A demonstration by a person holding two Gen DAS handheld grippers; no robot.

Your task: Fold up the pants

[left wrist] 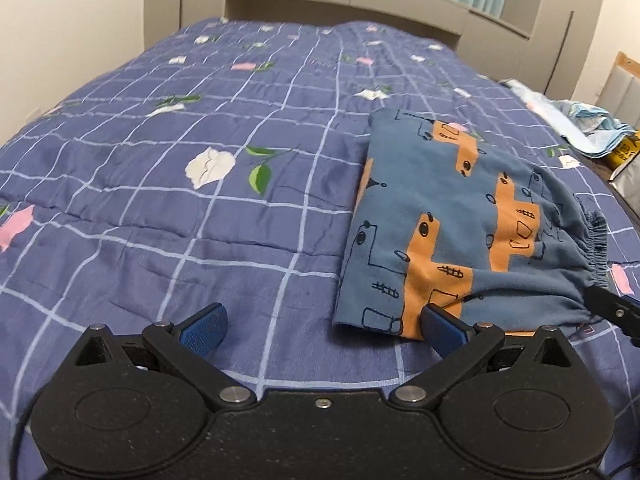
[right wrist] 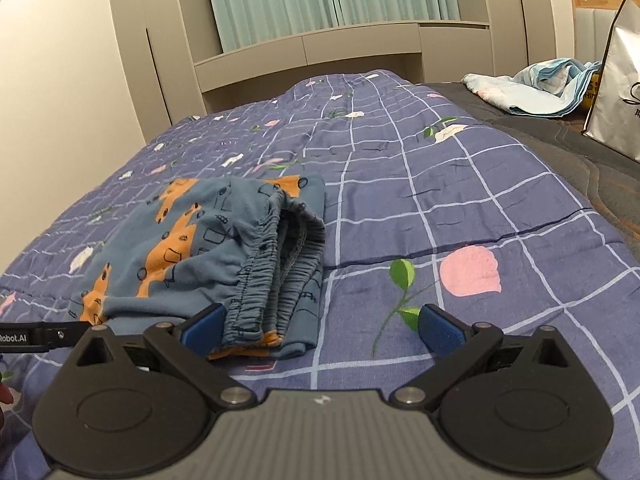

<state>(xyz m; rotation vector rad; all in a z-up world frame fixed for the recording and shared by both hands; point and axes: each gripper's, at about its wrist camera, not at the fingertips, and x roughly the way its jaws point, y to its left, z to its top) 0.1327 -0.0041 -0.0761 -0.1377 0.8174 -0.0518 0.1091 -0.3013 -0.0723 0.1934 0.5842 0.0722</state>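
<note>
Left gripper (left wrist: pixel 324 326) is spread wide, holding nothing – the folded pants (left wrist: pixel 452 232) lie off to its right, long axis running away up the quilt (left wrist: pixel 168 184). Right gripper (right wrist: pixel 324 326) gapes too, the elastic waistband (right wrist: pixel 276 256) touching its left finger; bare quilt rightward.

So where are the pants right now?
The folded pants lie on the checked quilt, right of centre in the left wrist view, between both open grippers, waistband toward the right one.
</note>
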